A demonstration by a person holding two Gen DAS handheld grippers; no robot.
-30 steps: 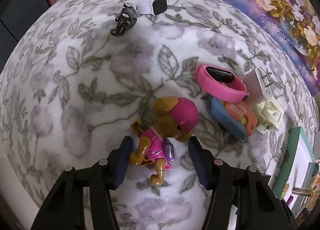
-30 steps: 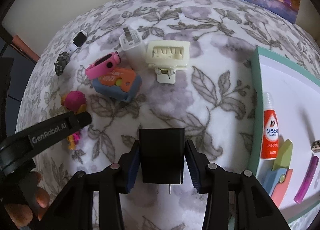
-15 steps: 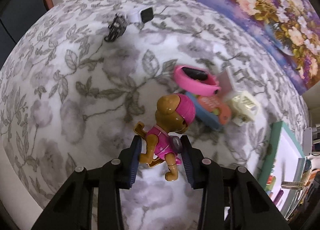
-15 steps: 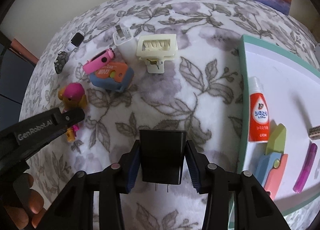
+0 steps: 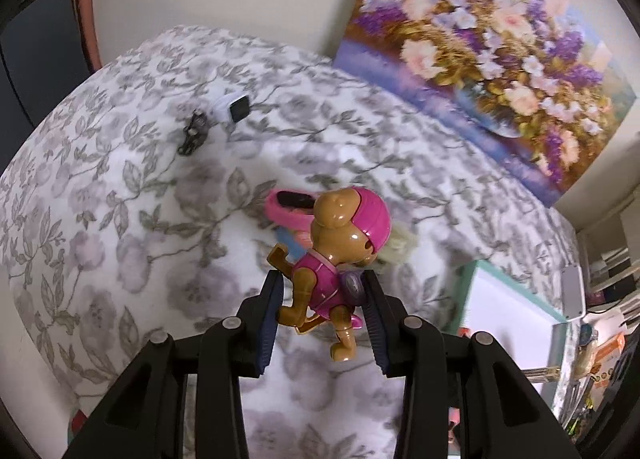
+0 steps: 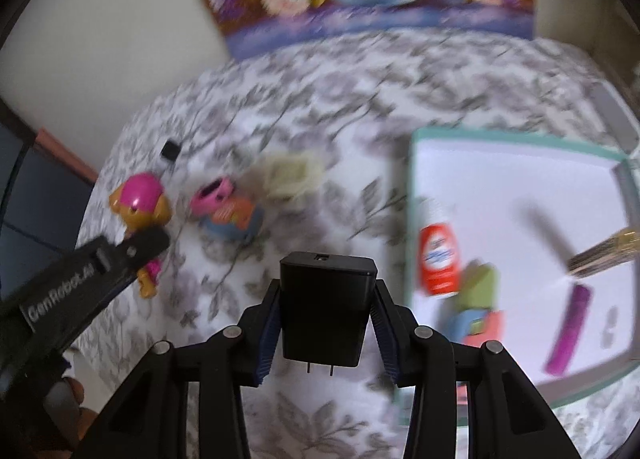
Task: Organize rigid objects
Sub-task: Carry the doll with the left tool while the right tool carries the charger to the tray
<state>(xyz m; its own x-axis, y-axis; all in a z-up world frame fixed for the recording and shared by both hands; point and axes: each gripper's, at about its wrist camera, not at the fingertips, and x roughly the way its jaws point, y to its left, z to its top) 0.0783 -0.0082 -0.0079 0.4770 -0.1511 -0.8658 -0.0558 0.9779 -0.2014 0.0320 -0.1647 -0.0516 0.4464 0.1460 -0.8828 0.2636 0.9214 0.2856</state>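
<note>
the left gripper [image 5: 322, 311] is clamped on a toy dog figure [image 5: 340, 255] in a pink cap, at the centre of the left wrist frame, above the floral cloth [image 5: 120, 219]. the right gripper [image 6: 326, 323] is clamped on a black charger [image 6: 326, 307], prongs pointing down, at the lower centre of its frame. to the right lies a green-rimmed white tray [image 6: 512, 139] holding a red-labelled tube [image 6: 438, 263] and a purple stick [image 6: 570, 329]. a pink band [image 6: 210, 195] rests on the cloth at centre left.
</note>
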